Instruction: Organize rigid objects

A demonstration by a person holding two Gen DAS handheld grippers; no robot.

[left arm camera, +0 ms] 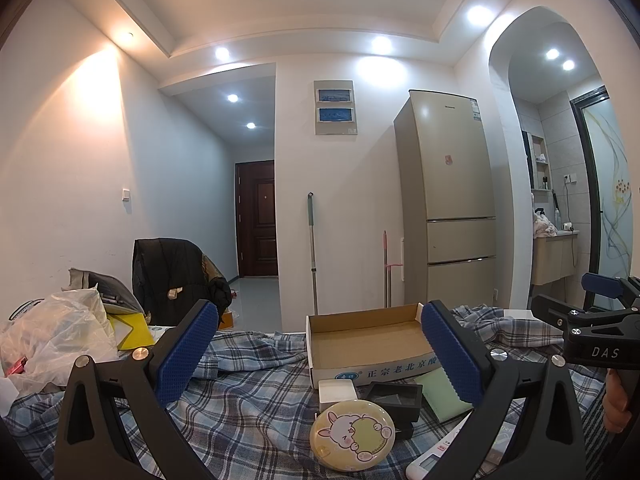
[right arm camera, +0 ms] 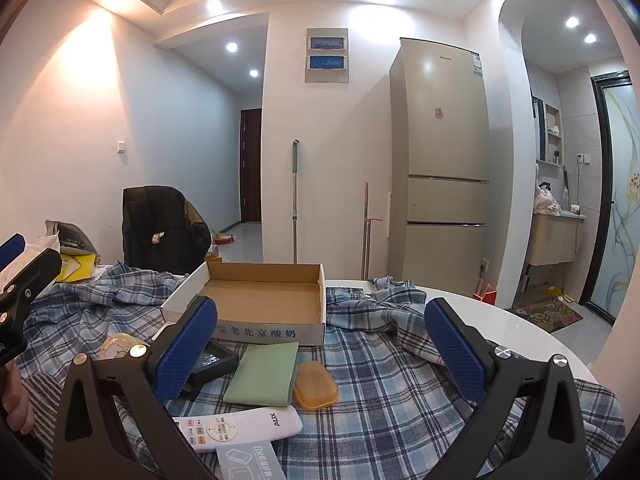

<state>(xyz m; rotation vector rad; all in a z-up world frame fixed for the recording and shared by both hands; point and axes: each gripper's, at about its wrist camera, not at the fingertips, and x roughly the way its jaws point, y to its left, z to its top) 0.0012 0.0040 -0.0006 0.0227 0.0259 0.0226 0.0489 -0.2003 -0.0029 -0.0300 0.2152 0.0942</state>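
Left tongs (left arm camera: 320, 360) gape wide, holding nothing, above the checked cloth (left arm camera: 248, 408) on the desk. Ahead of them: round bunny badge (left arm camera: 352, 434), white block (left arm camera: 337, 390), black frame (left arm camera: 394, 398). Behind these, an open cardboard box (right arm camera: 264, 300). Then green pad (right arm camera: 264, 374), orange case (right arm camera: 315, 385), white remote (right arm camera: 240, 428). Right tongs (right arm camera: 320, 354) likewise wide apart, gripping nothing.

A round white table (right arm camera: 540, 328) is covered by a rumpled blue plaid cloth (right arm camera: 380, 392), on which an open cardboard box (right arm camera: 264, 300), a green pad (right arm camera: 264, 372), an orange soap case (right arm camera: 316, 386), a white AUX remote (right arm camera: 240, 428) and a round bunny badge (left arm camera: 352, 434) are laid
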